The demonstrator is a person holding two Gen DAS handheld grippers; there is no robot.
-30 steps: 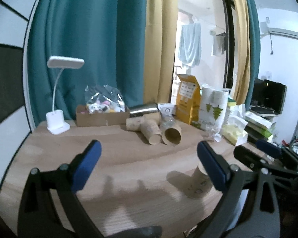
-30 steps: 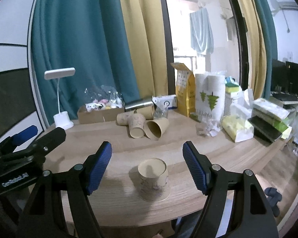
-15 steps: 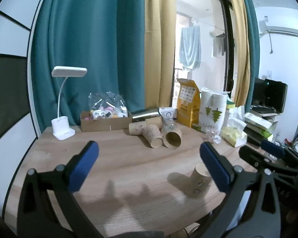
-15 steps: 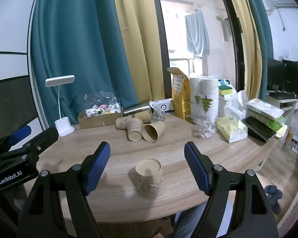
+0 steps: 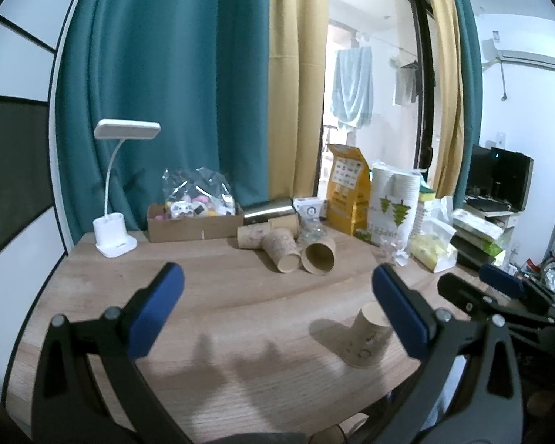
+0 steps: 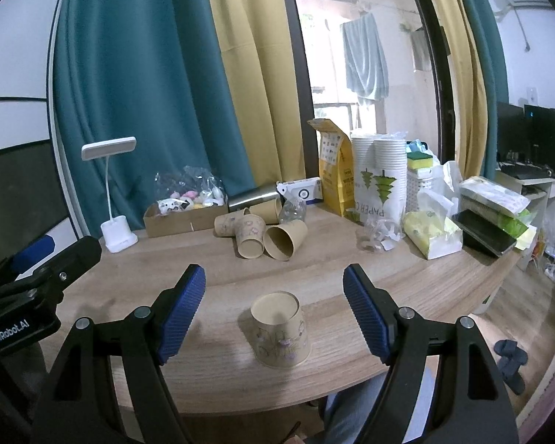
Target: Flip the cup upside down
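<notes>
- Right wrist view: the cup [image 6: 280,335] stands upside down on the desk [image 6: 351,266], near its front edge.
- Right hand-held gripper [image 6: 273,314] has its fingers spread wide, one on either side of the cup, neither touching it.
- Left hand-held gripper [image 5: 277,314], left of the cup, is likewise spread and holds nothing.
- Toppled paper cups [image 6: 262,235] lie well behind the cup.

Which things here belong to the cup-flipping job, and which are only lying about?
Job:
- paper cup, standing wide end down
- right gripper, open around it
- left gripper, open

Lying about:
- toppled cups
- desk lamp
- cardboard tray
- yellow bag
</notes>
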